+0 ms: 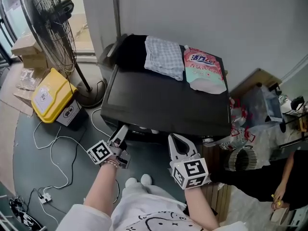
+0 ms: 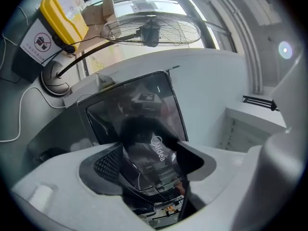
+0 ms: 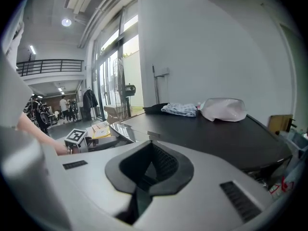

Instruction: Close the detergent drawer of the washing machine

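**Drawer is dead ahead of my left gripper, so the push goes left-handed**

- I'm standing at the front of the washing machine [image 1: 163, 100], both tools held low at its front edge.
- The detergent drawer [image 1: 134, 129] sits at the front upper left, tucked under the lip of the black top. The head view looks down too steeply to show how far out it stands.
- Left gripper [image 1: 122, 131]: jaws apart, nothing clamped. Its tips are right at the drawer corner, touching or just short of it; I can't tell which. Its own view shows a glossy panel [image 2: 144, 124] with the maker's logo filling the gap between the jaws, so it's aimed square at the machine.
- Right gripper [image 1: 173, 139]: jaws closed on nothing. It's near the middle of the front edge, off to the drawer's right, and looks out across the top.
- Key relation: the drawer face runs along the machine's front edge and its travel is front to back, away from me toward the wall. The left gripper is clearly the nearer one and already lines up with that travel.
- My read: press straight in with the left tips flat on the face. No grasp needed.
- A checked cloth [image 1: 163, 57] and a pouch [image 1: 204, 70] lie at the back of the top, well clear of the push.
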Motion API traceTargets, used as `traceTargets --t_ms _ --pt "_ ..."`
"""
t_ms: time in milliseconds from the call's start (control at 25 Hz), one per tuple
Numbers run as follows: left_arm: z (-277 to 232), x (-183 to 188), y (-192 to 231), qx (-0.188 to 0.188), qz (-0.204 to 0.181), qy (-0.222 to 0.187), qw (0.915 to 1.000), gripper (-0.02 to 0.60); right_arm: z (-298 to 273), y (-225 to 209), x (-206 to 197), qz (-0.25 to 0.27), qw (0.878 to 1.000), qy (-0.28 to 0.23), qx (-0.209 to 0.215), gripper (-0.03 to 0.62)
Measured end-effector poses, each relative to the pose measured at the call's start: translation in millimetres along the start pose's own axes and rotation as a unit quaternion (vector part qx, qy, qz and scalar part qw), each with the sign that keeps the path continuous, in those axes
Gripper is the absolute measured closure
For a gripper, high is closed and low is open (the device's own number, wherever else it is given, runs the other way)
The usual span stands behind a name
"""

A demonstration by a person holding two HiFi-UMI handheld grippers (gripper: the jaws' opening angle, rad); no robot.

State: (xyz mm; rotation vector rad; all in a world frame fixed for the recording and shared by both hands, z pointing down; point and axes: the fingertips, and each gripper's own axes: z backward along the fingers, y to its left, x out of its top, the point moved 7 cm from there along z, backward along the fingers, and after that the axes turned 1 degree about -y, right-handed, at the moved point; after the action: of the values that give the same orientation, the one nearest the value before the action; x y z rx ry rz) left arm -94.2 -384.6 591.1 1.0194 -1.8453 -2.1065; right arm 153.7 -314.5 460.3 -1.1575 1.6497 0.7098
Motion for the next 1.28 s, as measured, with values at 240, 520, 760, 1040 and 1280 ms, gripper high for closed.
traceTargets --t_ms 240,520,760,1040,1280 --pt "-2 3 -1 0.014 -0.005 0.033 0.9994 0.245 -1 12 3 -0.004 1.0 0.002 -0.011 0.594" --pt "11 8 -13 0.043 0.003 0.045 0.9981 0.247 10 37 20 0.003 1.0 -0.005 -0.015 0.594" --pt "25 19 -29 0.033 -0.018 0.053 0.9979 0.247 22 52 26 -0.004 0.999 -0.016 -0.032 0.594" --pt "40 26 -55 0.018 -0.121 0.092 0.9883 0.249 39 68 25 0.001 0.998 -0.027 -0.051 0.594" --pt "63 31 -85 0.01 -0.225 0.087 0.9704 0.401 56 81 28 0.004 0.998 -0.039 -0.058 0.594"
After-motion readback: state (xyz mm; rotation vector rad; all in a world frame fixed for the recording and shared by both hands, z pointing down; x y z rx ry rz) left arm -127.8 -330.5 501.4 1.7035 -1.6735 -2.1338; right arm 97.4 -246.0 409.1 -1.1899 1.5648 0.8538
